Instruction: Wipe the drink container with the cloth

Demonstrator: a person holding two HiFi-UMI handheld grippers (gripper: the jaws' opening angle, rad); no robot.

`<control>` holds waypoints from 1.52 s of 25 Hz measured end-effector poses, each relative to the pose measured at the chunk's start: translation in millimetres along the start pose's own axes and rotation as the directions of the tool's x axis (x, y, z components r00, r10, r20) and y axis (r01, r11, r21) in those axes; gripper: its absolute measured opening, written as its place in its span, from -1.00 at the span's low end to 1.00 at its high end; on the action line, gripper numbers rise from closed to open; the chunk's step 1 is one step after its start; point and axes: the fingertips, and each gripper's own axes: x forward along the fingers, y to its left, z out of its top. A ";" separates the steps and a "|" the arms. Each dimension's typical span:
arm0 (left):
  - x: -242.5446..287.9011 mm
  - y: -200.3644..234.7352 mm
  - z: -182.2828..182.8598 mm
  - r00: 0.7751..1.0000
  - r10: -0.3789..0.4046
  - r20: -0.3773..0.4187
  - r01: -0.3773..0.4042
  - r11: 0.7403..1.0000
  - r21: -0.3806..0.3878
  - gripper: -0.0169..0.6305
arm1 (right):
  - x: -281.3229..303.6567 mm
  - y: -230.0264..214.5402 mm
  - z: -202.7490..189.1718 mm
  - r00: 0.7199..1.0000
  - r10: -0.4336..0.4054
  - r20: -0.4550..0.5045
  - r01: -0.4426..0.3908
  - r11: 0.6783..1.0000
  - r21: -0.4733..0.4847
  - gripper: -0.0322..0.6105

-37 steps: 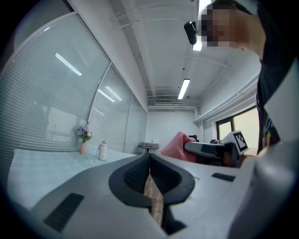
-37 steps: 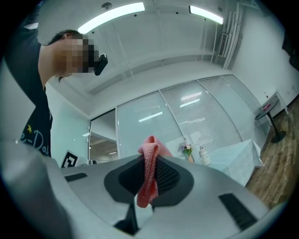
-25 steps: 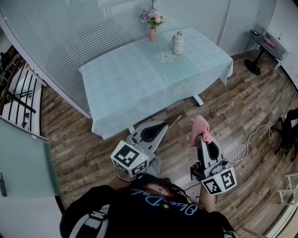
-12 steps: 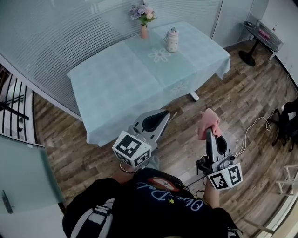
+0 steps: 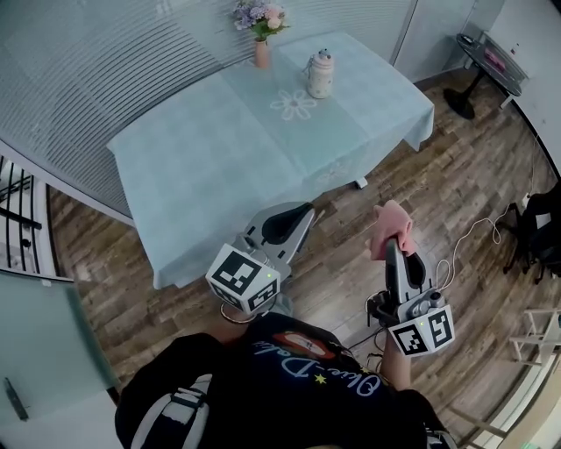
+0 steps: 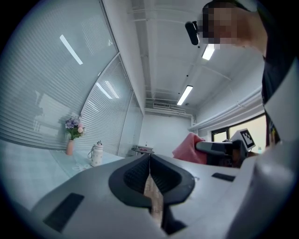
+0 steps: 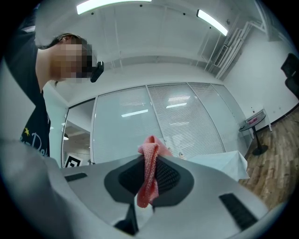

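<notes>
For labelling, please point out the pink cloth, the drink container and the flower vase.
pink cloth point(image 5: 390, 228), head view, its bunched top.
drink container point(image 5: 319, 79), head view, middle of its body.
flower vase point(image 5: 262, 55), head view, pink body.

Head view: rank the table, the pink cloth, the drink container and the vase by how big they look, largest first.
1. the table, by far
2. the pink cloth, though it is nearer the camera
3. the drink container, little smaller than the cloth
4. the vase, its flowers not counted

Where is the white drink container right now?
Head view: the white drink container stands far back on the pale blue table, right of the pink flower vase.
</notes>
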 end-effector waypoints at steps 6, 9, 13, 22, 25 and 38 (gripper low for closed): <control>13.3 43.6 10.6 1.000 0.001 0.003 -0.001 1.000 0.016 -0.93 | 47.3 -4.3 -5.7 1.000 0.000 -0.007 0.000 1.000 0.001 -0.82; 13.7 66.5 13.0 1.000 0.006 0.000 -0.006 1.000 0.025 -0.93 | 71.2 -3.0 -13.1 1.000 0.002 -0.011 -0.002 1.000 0.008 -0.82; 11.0 94.9 18.6 1.000 0.020 0.002 -0.020 0.999 0.036 -0.93 | 101.6 3.7 -21.9 1.000 0.024 -0.019 -0.024 1.000 0.015 -0.82; 24.7 137.2 17.2 1.000 0.027 0.006 -0.027 0.999 0.023 -0.93 | 150.9 -1.1 -35.4 0.998 0.046 -0.051 -0.045 0.999 0.009 -0.82; 39.5 141.0 12.8 0.999 0.044 -0.005 -0.044 0.999 0.023 -0.93 | 160.0 -20.7 -37.7 0.996 0.058 -0.064 -0.057 0.998 0.020 -0.82; 133.4 197.2 39.9 0.954 0.299 0.027 -0.300 0.948 0.104 -0.93 | 277.0 -128.2 -18.0 0.954 0.299 -0.037 -0.294 0.951 0.102 -0.82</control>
